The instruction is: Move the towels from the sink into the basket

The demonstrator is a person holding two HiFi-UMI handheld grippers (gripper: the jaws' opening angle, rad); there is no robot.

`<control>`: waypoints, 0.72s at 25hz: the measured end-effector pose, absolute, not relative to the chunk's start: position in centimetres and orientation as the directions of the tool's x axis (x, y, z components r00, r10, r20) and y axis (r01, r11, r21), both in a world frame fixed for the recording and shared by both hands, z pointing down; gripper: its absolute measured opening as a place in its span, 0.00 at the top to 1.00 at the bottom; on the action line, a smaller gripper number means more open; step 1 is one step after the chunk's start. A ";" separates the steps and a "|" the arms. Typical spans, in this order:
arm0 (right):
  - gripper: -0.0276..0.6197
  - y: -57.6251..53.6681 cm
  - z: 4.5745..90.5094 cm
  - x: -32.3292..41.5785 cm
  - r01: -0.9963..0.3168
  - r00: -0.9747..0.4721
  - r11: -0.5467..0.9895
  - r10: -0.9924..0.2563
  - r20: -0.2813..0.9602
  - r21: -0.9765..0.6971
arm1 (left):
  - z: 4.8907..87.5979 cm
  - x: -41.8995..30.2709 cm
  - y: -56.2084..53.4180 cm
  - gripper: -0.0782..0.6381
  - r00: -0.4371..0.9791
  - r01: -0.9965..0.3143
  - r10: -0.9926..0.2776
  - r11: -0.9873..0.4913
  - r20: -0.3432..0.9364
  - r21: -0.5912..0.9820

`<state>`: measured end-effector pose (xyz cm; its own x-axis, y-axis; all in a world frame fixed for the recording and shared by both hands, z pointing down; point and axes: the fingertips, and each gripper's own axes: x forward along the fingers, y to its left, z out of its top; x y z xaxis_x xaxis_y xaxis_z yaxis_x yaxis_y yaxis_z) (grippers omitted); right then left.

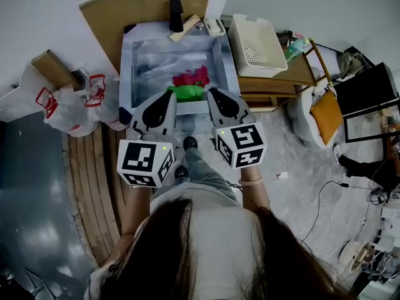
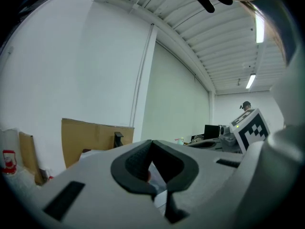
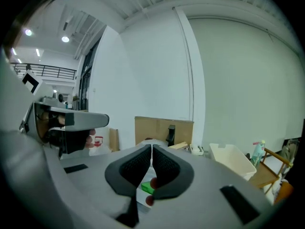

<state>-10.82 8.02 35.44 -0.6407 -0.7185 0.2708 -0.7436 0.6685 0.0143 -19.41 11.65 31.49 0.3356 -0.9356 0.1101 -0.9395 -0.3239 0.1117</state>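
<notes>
Cardboard [image 1: 144,8] behind sink [image 1: 156,64], basket [image 1: 256,45] alongside

Towels [image 1: 190,80] are laid in the sink [image 1: 128,61], near its front edge. A tap [image 1: 176,14] is set behind it, backed by a cardboard sheet [image 1: 144,8]. The basket [image 1: 257,45] is placed on the bench [image 1: 300,72] right of the sink, and bags [image 1: 69,105] are left on the floor [image 1: 37,186] at its left.

Soft indoor light, fisheye bending in both gripper views.
Ceiling strip lights [image 2: 251,81] glare in my left gripper view; the head view is dimmer, the floor [image 1: 37,186] shines faintly, my left tongs [image 2: 151,149] look blurred.
</notes>
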 end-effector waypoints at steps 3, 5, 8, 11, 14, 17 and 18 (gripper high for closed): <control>0.91 6.3 36.4 -11.3 -0.721 -0.658 0.693 -0.690 0.301 0.013 | 31.7 -19.7 9.9 0.88 0.317 -0.946 -0.941 -0.304 0.120 0.111; 0.91 5.2 37.0 -11.7 -0.703 -0.671 0.712 -0.668 0.321 0.011 | 31.8 -19.9 8.7 0.88 0.308 -0.949 -0.943 -0.295 0.124 0.113; 0.91 3.5 38.2 -12.4 -0.670 -0.692 0.742 -0.629 0.353 0.008 | 32.0 -20.1 7.0 0.88 0.293 -0.954 -0.947 -0.280 0.132 0.110; 0.91 2.0 39.5 -13.1 -0.632 -0.712 0.775 -0.586 0.388 0.012 | 32.5 -20.5 5.3 0.88 0.274 -0.959 -0.951 -0.259 0.140 0.116; 0.91 0.7 40.7 -13.9 -0.588 -0.731 0.809 -0.538 0.419 0.014 | 32.8 -20.9 3.7 0.88 0.256 -0.964 -0.955 -0.240 0.149 0.119; 0.91 -0.2 42.0 -14.8 -0.541 -0.747 0.841 -0.488 0.451 0.013 | 33.2 -21.1 2.4 0.88 0.242 -0.967 -0.957 -0.225 0.158 0.119; 0.91 -0.5 42.4 -15.1 -0.525 -0.752 0.851 -0.471 0.462 0.013 | 33.3 -21.2 2.0 0.88 0.238 -0.968 -0.958 -0.220 0.162 0.119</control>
